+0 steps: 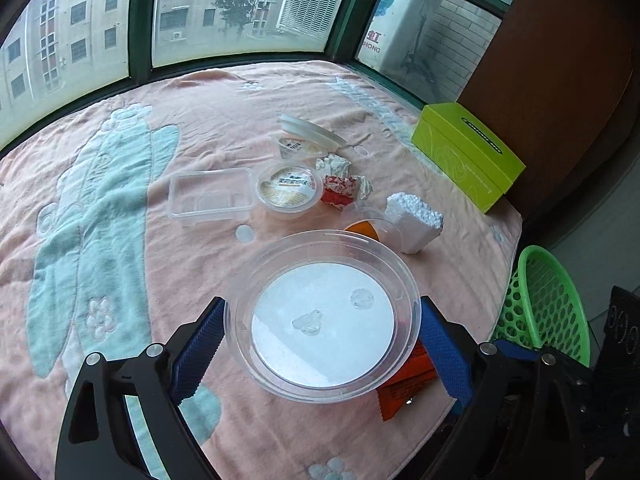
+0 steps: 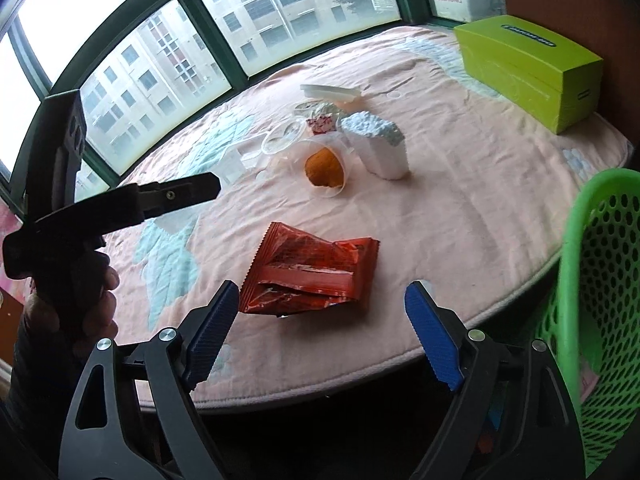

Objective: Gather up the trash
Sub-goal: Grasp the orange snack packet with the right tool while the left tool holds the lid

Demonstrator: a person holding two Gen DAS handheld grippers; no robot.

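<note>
Left gripper (image 1: 322, 308): bottom of the left wrist view; blue jaws set wide and gripping the clear round bowl, one pad against its rim on each side.
Clear round bowl (image 1: 324, 320): lower centre of the left wrist view, between the jaws, open side up; covers part of the orange wrapper below it.
Right gripper (image 2: 322, 290): bottom of the right wrist view; jaws open, holding nothing, the left pad's tip just beside the wrapper's near corner.
Orange wrapper (image 2: 308, 276): torn and flattened, lying on the blanket in the centre of the right wrist view, just beyond the open jaws.
Desk (image 2: 400, 364): round, draped with a pink blanket (image 1: 200, 120) bearing pale blue figures.
Trash cluster: middle of the desk in both views; clear rectangular tray (image 1: 212, 194), round lidded tub (image 1: 290, 188) just to its right, crumpled red-and-white wrapper (image 1: 340, 190) touching the tub, white lid (image 1: 308, 128) farther back.
Tipped cup (image 2: 324, 168): clear, on its side, something orange inside; just beside the white foam block (image 2: 380, 148).
Green basket (image 2: 600, 280): right edge of both views, past the desk's rim.
Green tissue box (image 2: 528, 64): upper right, at the desk's far edge.
Person's hand (image 2: 80, 300): left edge of the right wrist view, around the left gripper's black handle.
Windows: across the top, apartment blocks outside.
</note>
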